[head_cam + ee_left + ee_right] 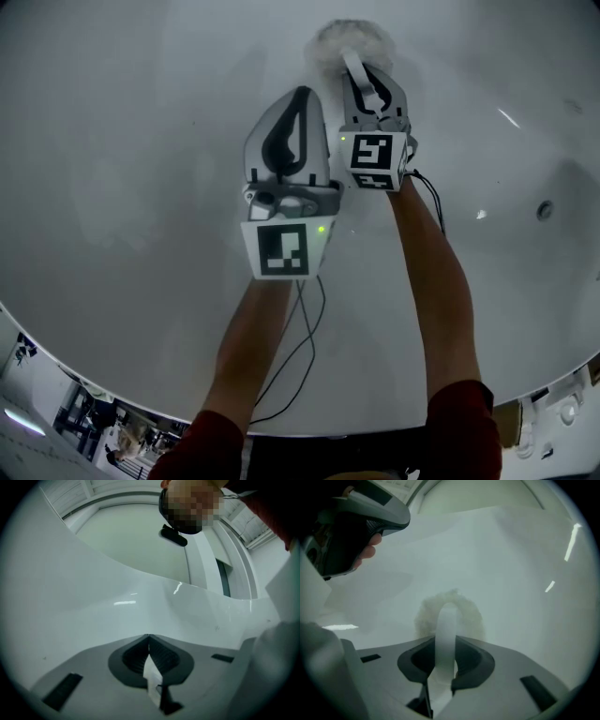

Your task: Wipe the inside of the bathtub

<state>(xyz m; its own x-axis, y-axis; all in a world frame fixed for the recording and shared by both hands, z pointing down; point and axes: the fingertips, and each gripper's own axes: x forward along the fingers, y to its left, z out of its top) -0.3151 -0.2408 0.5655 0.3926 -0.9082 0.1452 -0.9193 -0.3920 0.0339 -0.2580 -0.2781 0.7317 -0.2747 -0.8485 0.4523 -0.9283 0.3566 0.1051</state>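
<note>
Fig. The white bathtub [122, 141] fills my head view. My right tool [445, 641], at 12 o'clock, pinches the white loop handle [447, 623] of a fluffy wiping pad [349, 39], which lies against the tub's inner wall. My left tool [148, 637], just beside the right one at its 9 o'clock, has its jaws pressed together at the tips. A small round fitting [545, 210] sits at 3 o'clock.

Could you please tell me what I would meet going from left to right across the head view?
left gripper, jaws together → right gripper, shut on the strap of the fluffy pad → small round fitting in the bathtub wall.
</note>
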